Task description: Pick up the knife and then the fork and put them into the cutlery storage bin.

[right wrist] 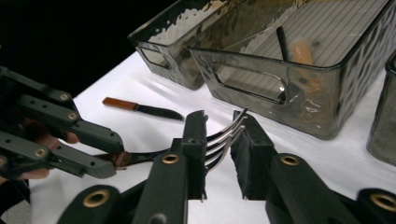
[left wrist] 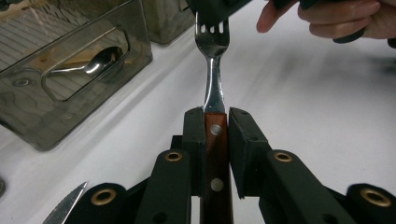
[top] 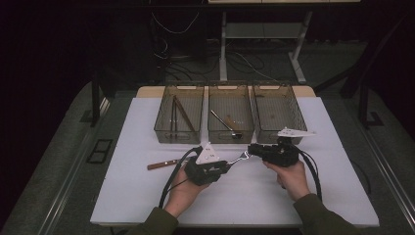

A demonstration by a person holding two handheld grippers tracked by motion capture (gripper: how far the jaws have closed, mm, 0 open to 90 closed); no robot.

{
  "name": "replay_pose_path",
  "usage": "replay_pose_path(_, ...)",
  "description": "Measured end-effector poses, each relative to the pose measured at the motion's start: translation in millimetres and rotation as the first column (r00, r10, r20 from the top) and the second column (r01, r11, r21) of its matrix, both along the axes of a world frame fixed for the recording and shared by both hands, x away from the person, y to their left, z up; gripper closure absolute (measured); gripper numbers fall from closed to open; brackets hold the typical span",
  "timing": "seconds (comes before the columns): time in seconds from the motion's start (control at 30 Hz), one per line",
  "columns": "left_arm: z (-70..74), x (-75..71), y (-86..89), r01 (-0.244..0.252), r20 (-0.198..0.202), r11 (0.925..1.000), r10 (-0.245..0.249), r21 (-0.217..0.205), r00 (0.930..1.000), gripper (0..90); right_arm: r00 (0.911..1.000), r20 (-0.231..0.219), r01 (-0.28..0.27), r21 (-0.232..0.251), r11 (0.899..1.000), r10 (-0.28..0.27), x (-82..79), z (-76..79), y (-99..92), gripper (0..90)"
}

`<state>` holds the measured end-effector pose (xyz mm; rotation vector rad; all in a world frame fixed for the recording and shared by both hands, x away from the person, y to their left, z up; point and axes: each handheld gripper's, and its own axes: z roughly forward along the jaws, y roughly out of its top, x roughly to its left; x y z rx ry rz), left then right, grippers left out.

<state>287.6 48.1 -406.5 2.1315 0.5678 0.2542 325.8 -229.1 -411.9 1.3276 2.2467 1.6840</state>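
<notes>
Just in front of the middle bin (top: 230,113), the fork (left wrist: 212,65) hangs above the table, its wooden handle pinched by the left gripper (left wrist: 216,123) and its tines clamped by the right gripper (right wrist: 223,135).

No legible text, label or number anywhere (bins included).

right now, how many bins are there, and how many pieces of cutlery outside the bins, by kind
bins: 3
fork: 1
knife: 1
total: 5
</notes>
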Motion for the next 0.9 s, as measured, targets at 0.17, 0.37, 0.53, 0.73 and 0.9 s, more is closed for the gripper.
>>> replay_pose_path(0.17,-3.5,1.0,-1.9,0.002,-0.009,1.0,-0.002,0.005,1.0,76.5,0.9998,0.018,0.0,0.021,1.0,0.0,0.0,4.8,1.1,83.0)
replay_pose_path(0.37,-4.7,2.9,0.5,0.011,-0.022,0.9997,-0.012,-0.023,0.9997,74.4,0.999,0.044,-0.005,0.027,1.0,0.004,2.7,12.5,5.5,85.7)
replay_pose_path(0.53,-6.0,5.0,8.7,0.007,-0.013,0.9997,-0.007,-0.024,0.9999,62.8,0.9969,0.079,0.009,-0.005,1.0,-0.008,5.6,20.7,4.8,86.3)
replay_pose_path(0.73,-3.3,8.8,32.5,-0.004,-0.023,0.9982,0.003,-0.059,0.9997,51.1,0.9938,0.105,0.039,-0.037,0.999,-0.035,9.7,30.0,-10.7,86.3)
replay_pose_path(0.9,-4.5,9.2,59.9,-0.009,-0.027,0.9979,0.007,-0.065,0.9996,42.3,0.992,0.115,0.062,-0.077,0.995,-0.053,16.8,45.5,-28.4,86.4)
